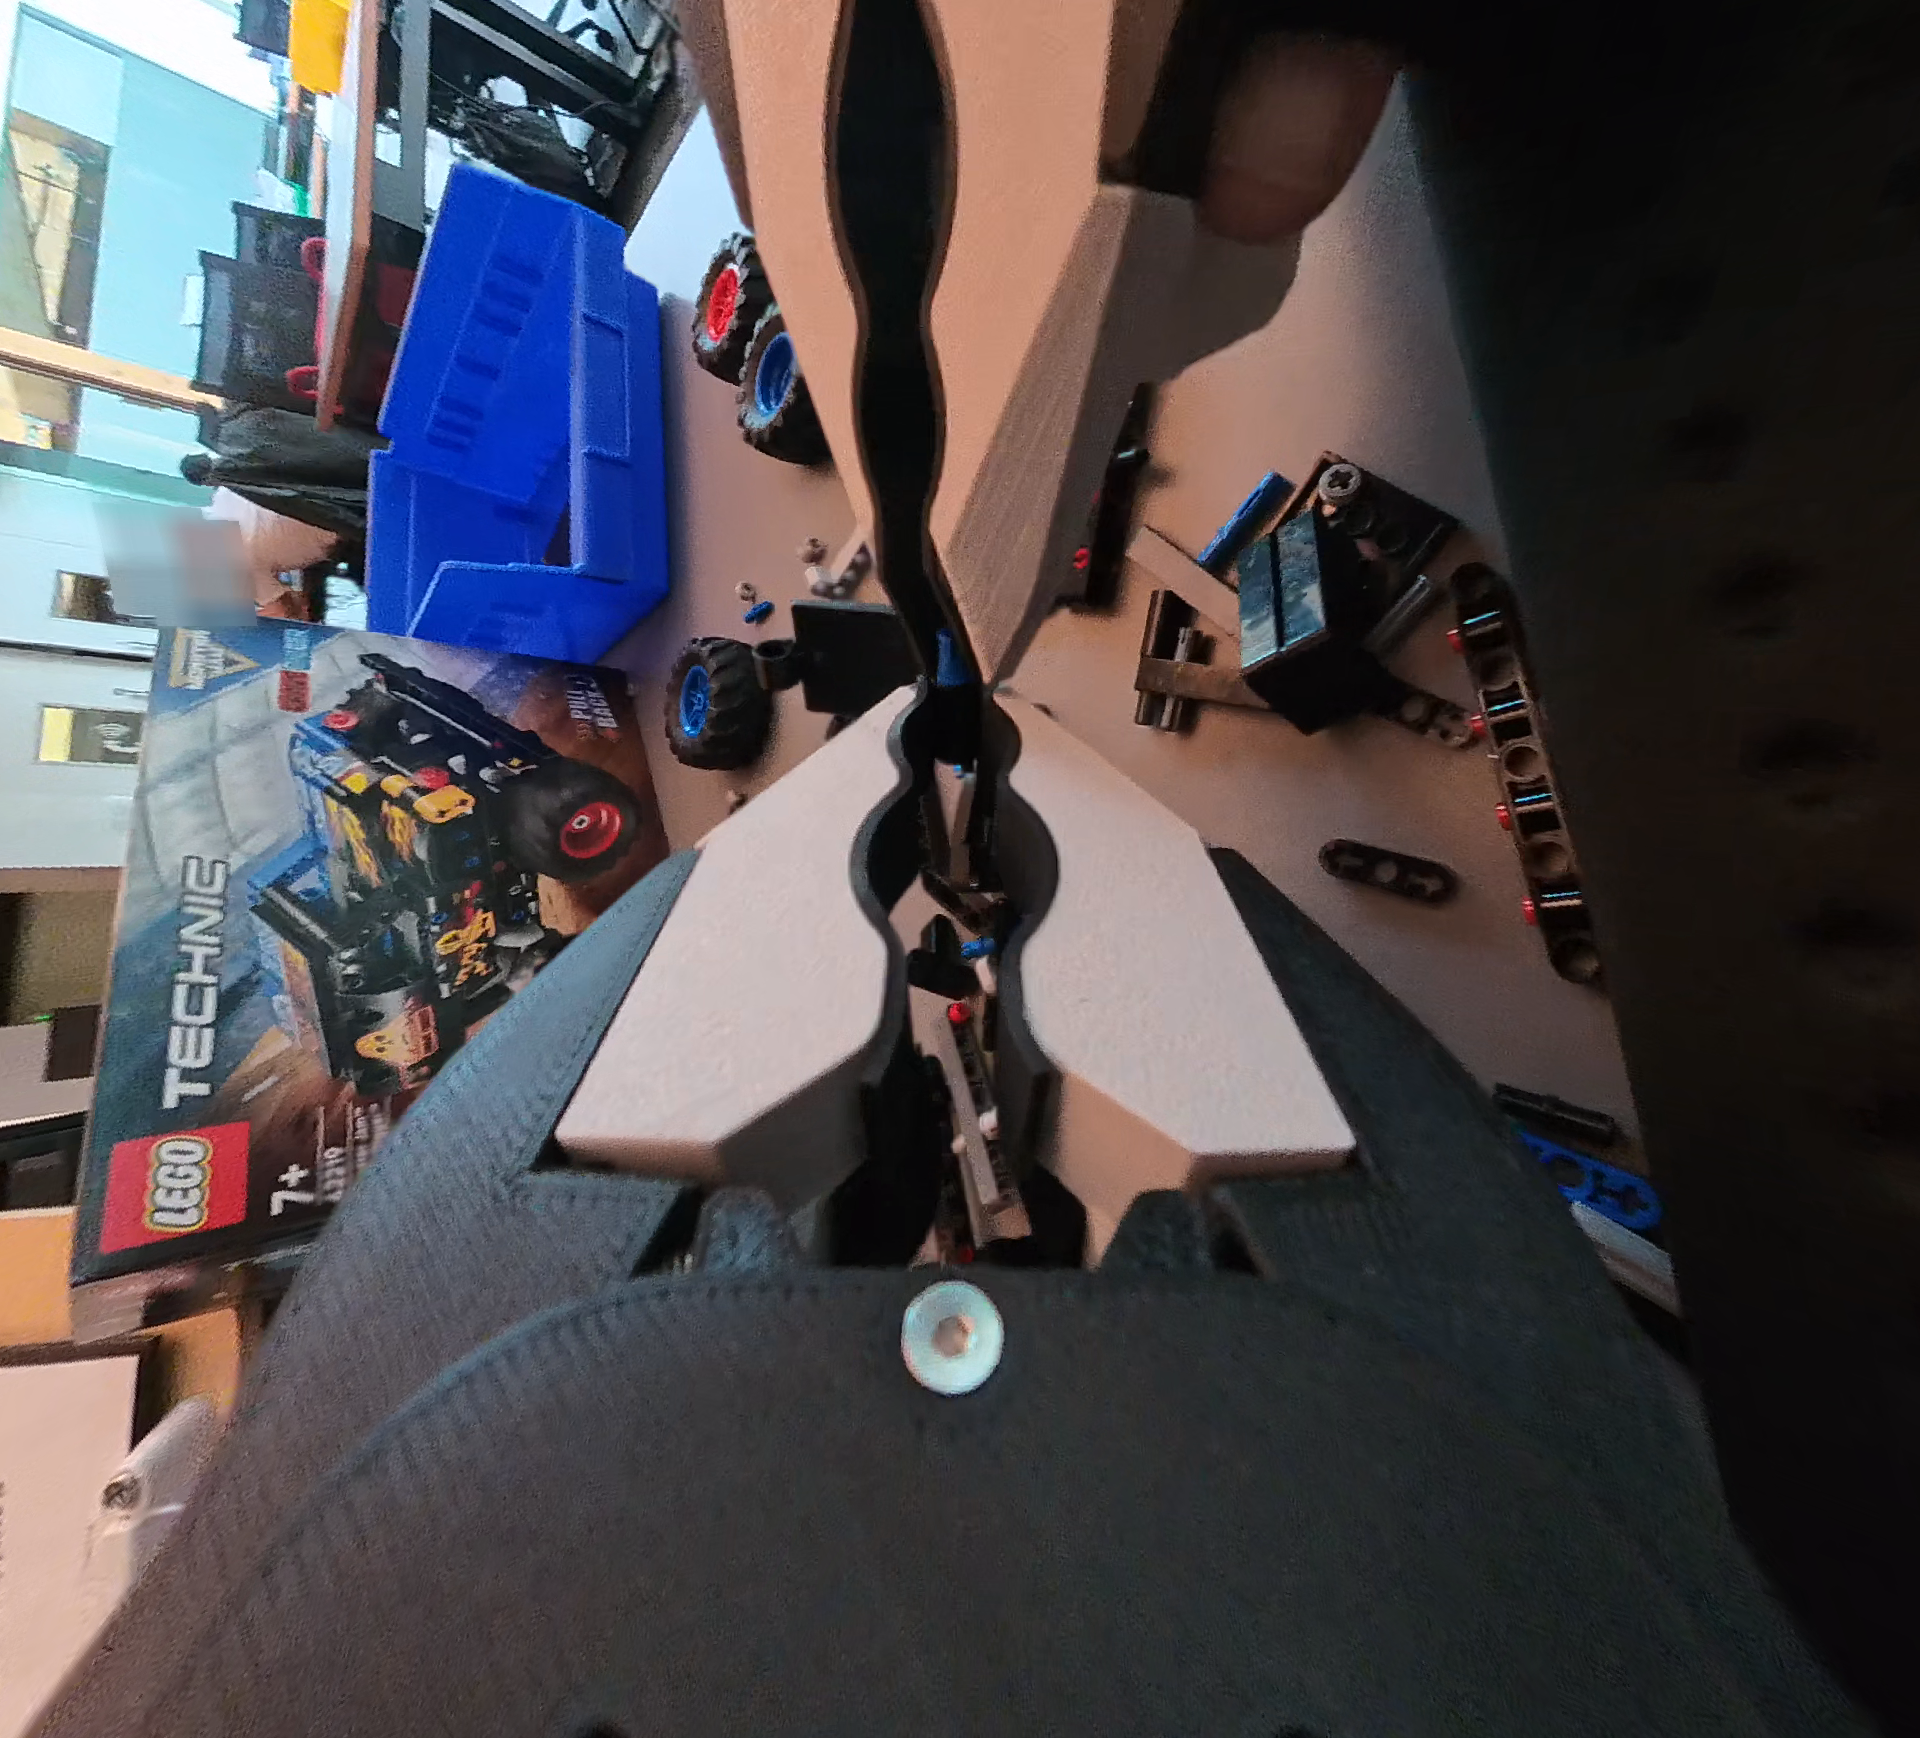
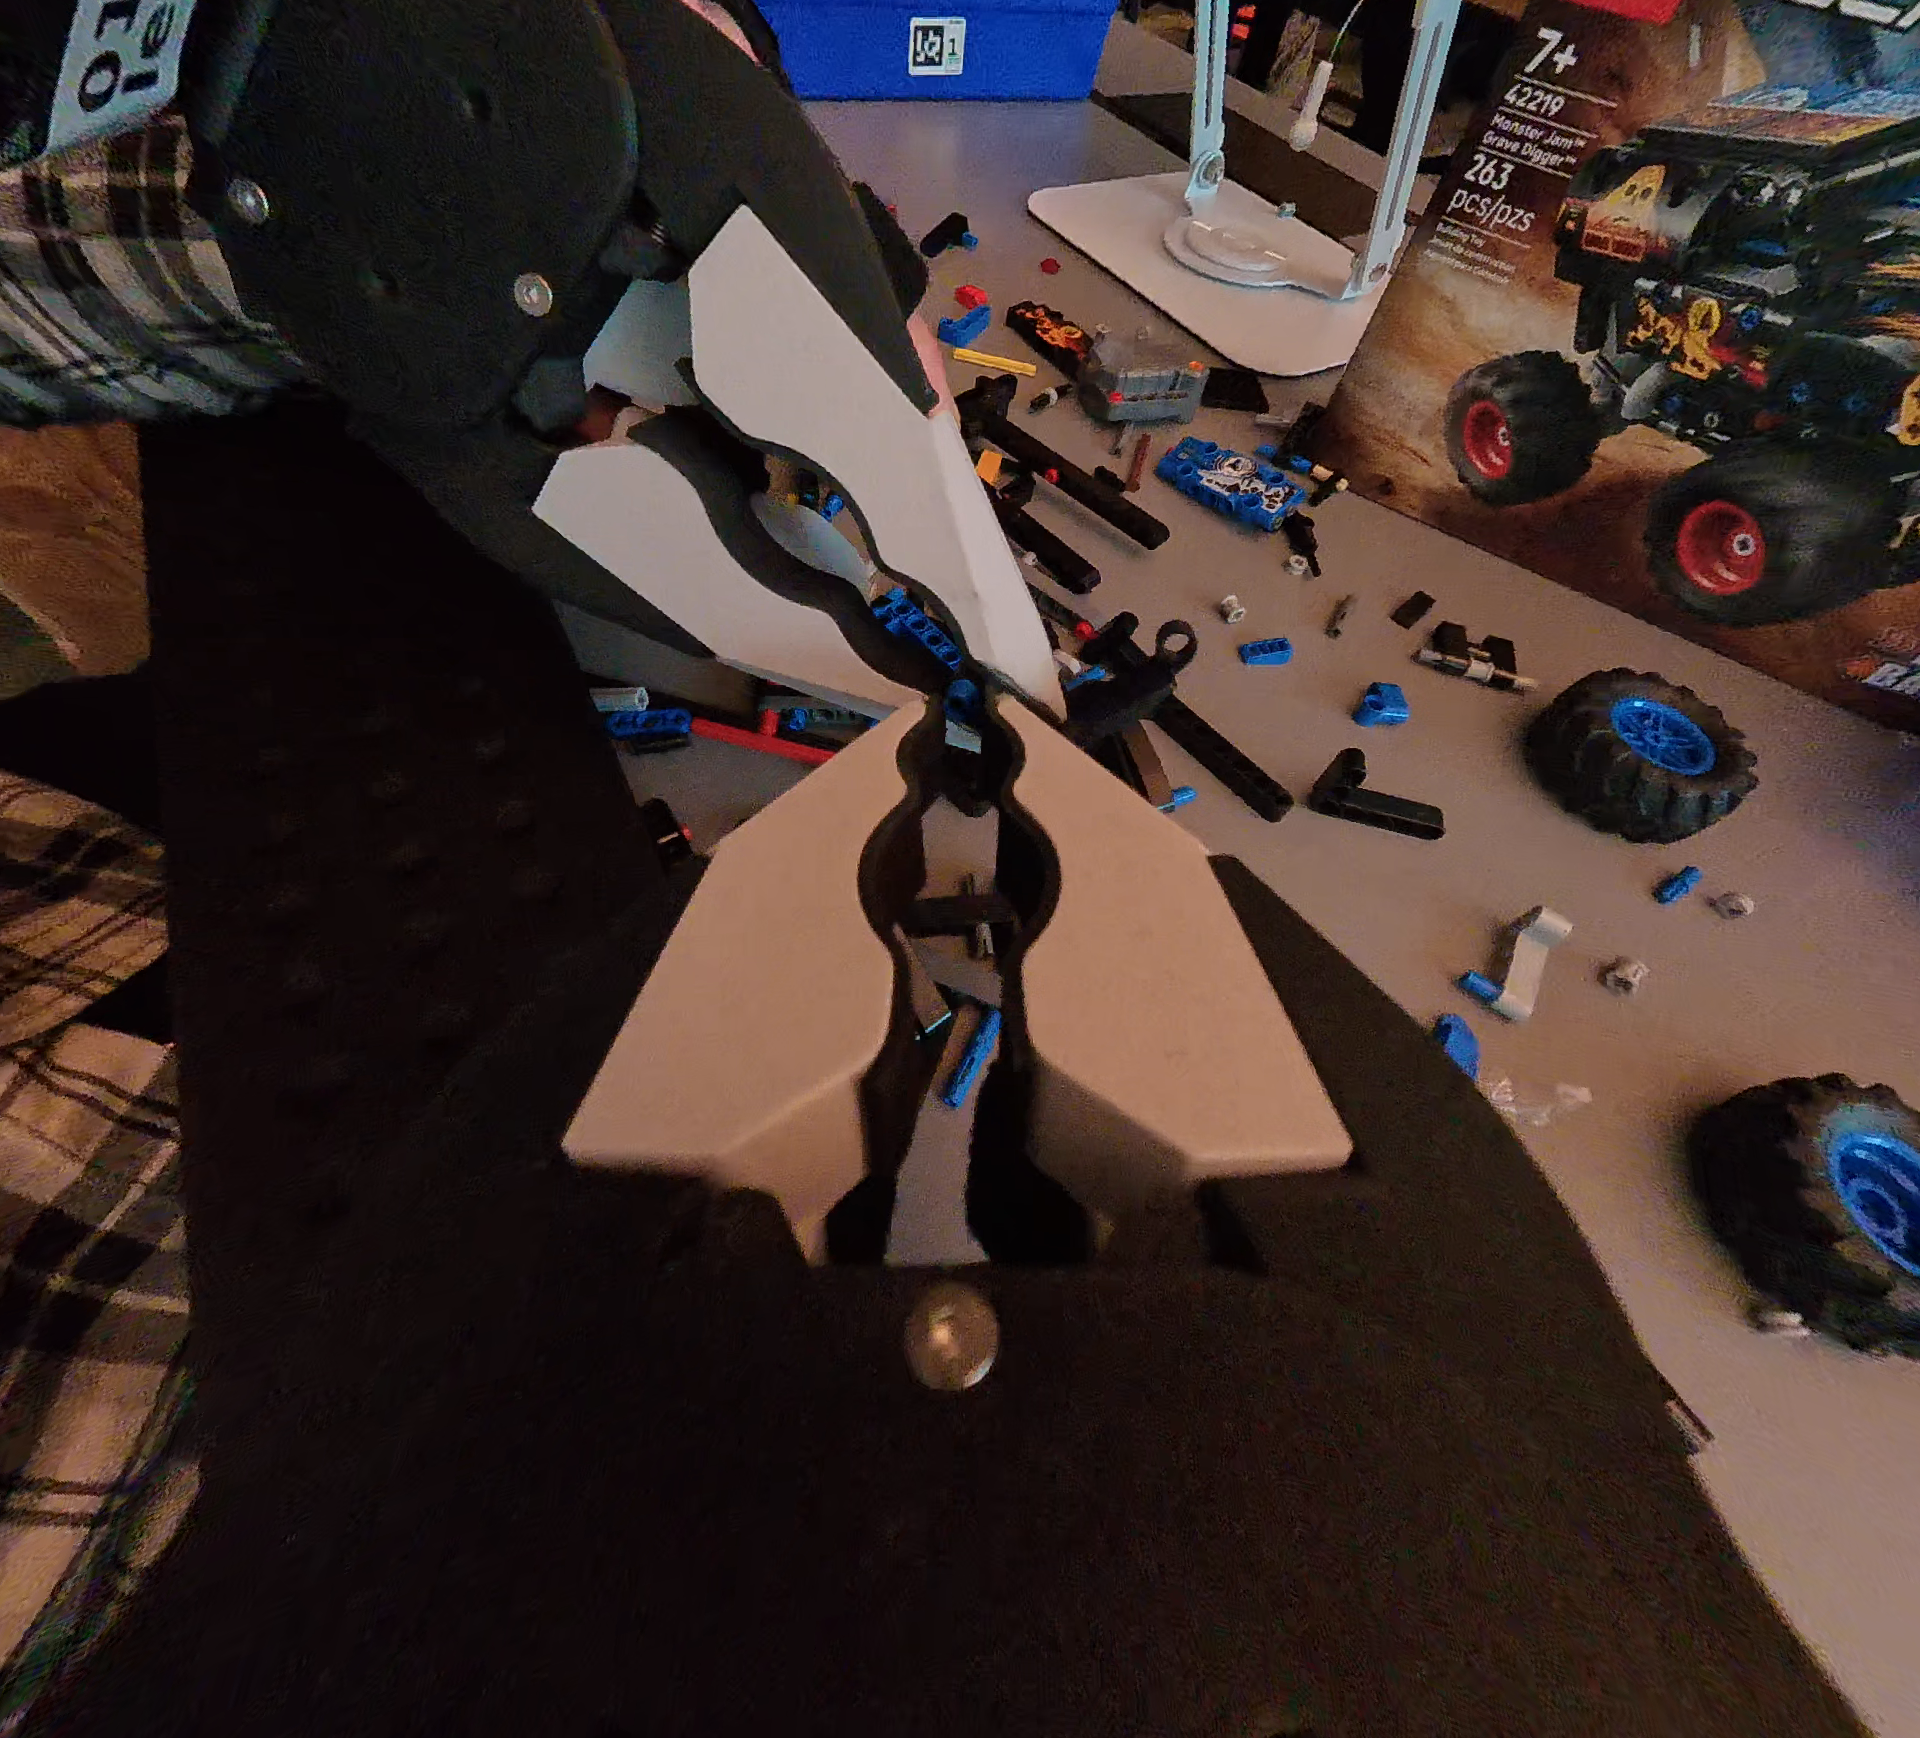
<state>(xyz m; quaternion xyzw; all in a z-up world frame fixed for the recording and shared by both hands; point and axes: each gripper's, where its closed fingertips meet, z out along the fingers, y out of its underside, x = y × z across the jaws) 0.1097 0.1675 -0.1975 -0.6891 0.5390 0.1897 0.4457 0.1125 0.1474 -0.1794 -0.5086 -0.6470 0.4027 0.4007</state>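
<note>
Right tool (image 2: 961, 732) meets left tool (image 2: 951, 660) tip-to-tip, both pinching a blue piece (image 2: 961, 696).

We see the left gripper (image 1: 951, 701) low in the frame, jaws nearly closed on a small blue-and-black piece (image 1: 948, 662). The right gripper (image 1: 940, 649) comes from the top and meets it tip to tip at that piece. A blue bin (image 1: 520, 431) sits at upper left, a toy set box (image 1: 312, 909) at left. Blue-hubbed wheels (image 1: 712, 701) and a red-hubbed wheel (image 1: 727, 306) lie nearby on the grey table (image 1: 1299, 815); a black block assembly (image 1: 1320, 587) is at right.
</note>
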